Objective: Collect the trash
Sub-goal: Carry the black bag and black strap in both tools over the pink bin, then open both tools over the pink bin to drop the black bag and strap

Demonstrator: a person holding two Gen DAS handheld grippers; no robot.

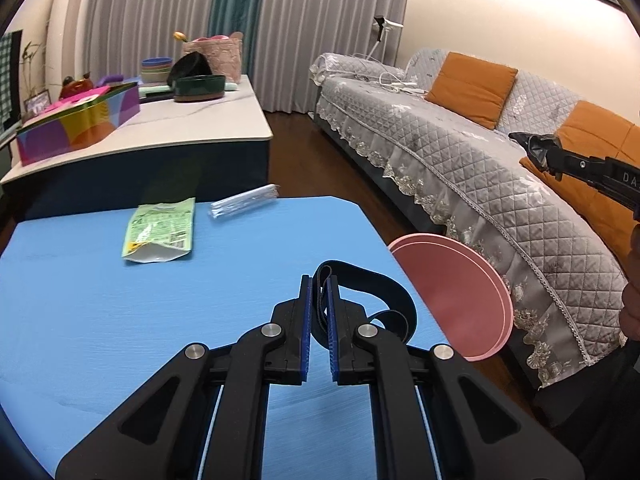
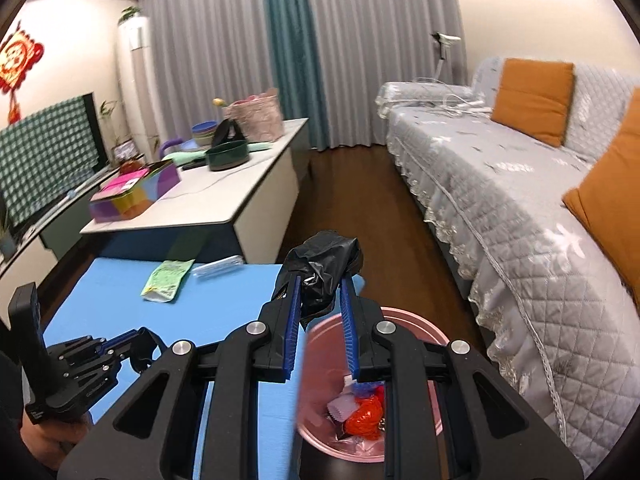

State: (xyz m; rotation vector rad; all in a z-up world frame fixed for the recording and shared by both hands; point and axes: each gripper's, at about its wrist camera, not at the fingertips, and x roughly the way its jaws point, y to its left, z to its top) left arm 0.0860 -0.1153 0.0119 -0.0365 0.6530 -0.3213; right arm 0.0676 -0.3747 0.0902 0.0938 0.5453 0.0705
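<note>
Right hand-held gripper [image 2: 320, 284] pinches black bag [image 2: 320, 270] above pink bin [image 2: 404, 318]; center it over the opening before letting go. Left hand-held gripper [image 1: 318, 280] pinches black strap [image 1: 372, 280] beside bin. Green pouch [image 1: 160, 228] on blue surface [image 1: 100, 320], well apart from bin.

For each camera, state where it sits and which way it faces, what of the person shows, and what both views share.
Left wrist: sits on the left gripper, looking over the blue table toward the sofa; its pads pinch a black strap; the right gripper shows at right.
Right wrist: sits on the right gripper, which holds a crumpled black bag above the pink bin; the left gripper and a hand show lower left.
Shared: table, green packet, bin, sofa, curtains.
</note>
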